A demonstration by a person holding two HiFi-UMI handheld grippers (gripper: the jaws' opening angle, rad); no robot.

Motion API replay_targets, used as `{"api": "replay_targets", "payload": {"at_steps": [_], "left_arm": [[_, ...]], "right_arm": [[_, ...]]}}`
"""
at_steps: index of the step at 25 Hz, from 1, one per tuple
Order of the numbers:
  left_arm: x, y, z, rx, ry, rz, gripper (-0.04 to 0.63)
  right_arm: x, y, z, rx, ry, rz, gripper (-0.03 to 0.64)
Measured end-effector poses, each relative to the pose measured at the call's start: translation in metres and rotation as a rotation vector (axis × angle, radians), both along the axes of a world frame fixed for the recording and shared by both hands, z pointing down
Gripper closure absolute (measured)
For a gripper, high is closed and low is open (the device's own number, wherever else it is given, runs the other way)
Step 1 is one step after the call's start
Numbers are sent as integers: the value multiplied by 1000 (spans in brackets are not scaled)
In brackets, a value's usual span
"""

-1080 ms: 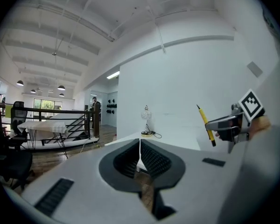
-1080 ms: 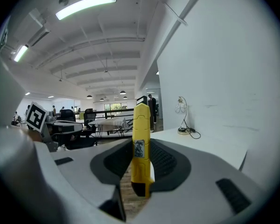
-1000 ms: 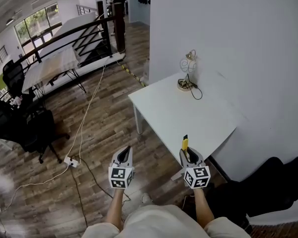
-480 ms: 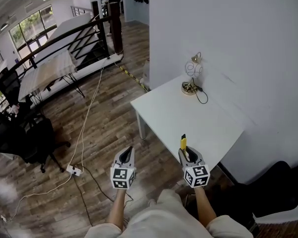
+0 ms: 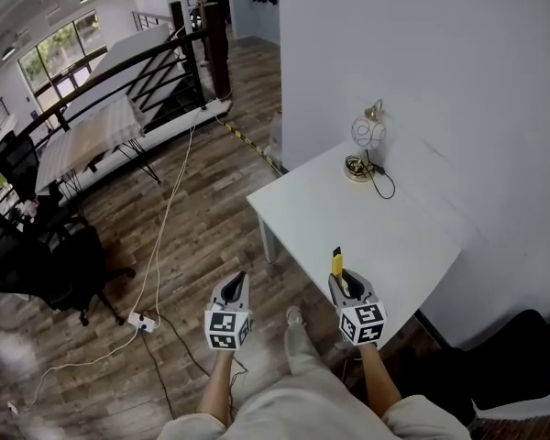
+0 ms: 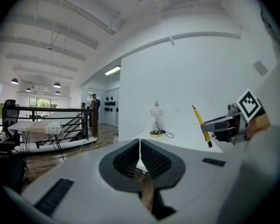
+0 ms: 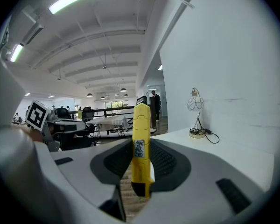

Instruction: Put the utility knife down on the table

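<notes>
Right gripper [image 5: 343, 284] jaws: clamped on the utility knife [image 7: 141, 139]. Its yellow body stands upright between the pads, label side to the camera, top end poking well above the jaws. Grip looks centred, no visible tilt.

Left gripper [image 6: 140, 158] jaws: closed together, nothing between them.

Head view: the knife hangs in the air over the near edge of the white worktop [image 5: 385, 246], not touching it. The left gripper is off to the side, over the wooden floor [image 5: 202, 218], beside the worktop's near corner. Only a small lamp [image 5: 368, 136] and its cable show on the worktop, at the far end by the wall, well apart from the knife.

Step, my read: knife in hand, at the worktop, placement not yet done.

Next move calls for:
- the right gripper further in over the worktop, away from the edge
- lowering and pitching the gripper so the knife's long side meets the surface, not its butt end
- opening the jaws only once it rests flat, then backing out straight so the pads don't drag it

The left gripper has no job here; keep it out of the way.
</notes>
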State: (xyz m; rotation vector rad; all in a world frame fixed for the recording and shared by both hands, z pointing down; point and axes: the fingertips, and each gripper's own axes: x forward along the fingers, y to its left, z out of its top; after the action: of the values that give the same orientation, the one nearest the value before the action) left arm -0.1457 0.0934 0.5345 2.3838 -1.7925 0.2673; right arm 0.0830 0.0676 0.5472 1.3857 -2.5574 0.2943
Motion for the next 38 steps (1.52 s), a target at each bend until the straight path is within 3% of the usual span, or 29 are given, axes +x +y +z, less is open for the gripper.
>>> {"api": "replay_targets", "payload": {"at_steps": [6,23,38], "left_arm": [[-6,-59,4,-12,-6,3,586],[5,-288,-1,-43,-21,33,586],[-28,-376,16,-82,-13,36,586]], "right_arm": [[-10,-60,3,-6,-8,-6,506],[-8,-280,5,-43,-25,20,506],[-34,-364,24,-95,-25,34,506]]}}
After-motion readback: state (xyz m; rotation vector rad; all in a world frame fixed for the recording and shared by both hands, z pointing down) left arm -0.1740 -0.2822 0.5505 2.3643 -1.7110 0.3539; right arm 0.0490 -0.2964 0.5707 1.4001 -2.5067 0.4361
